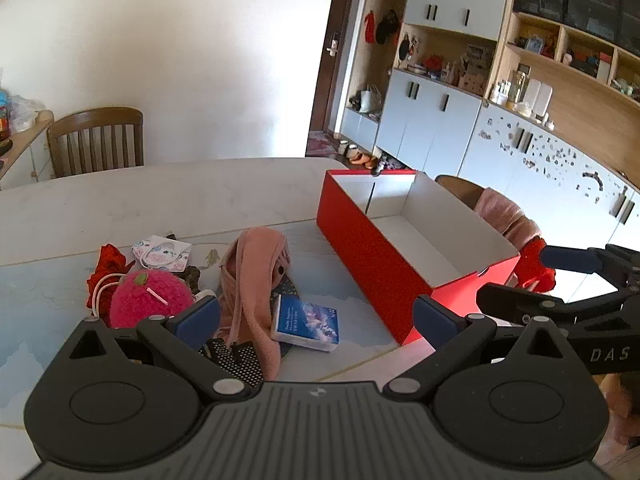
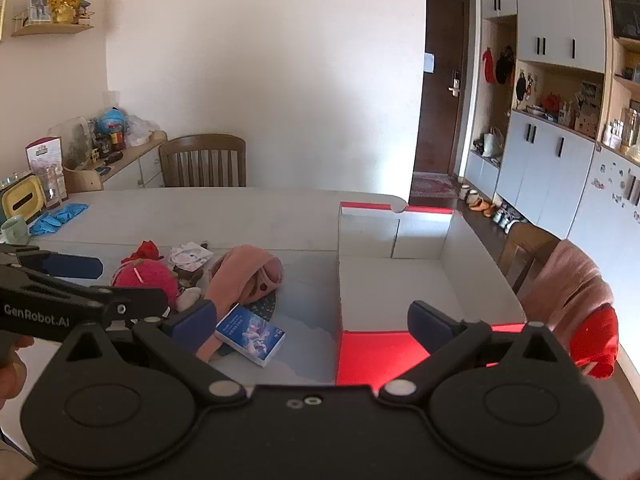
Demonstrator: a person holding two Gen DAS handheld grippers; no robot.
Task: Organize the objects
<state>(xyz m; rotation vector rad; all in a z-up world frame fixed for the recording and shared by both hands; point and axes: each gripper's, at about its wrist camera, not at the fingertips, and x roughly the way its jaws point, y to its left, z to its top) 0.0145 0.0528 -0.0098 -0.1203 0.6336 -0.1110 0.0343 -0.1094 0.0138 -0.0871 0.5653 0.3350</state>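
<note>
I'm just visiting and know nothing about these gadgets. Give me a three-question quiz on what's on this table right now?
1. True or false: the red box already has items inside.
2. Which lies nearest the box? A) pink plush ball B) blue book C) red cloth
3. Fill in: the left gripper and right gripper both have their jaws ____, holding nothing.

Key: 1 false, it shows only white walls and floor. 2 B, the book sits between the pink garment and the box. 3 open.
</note>
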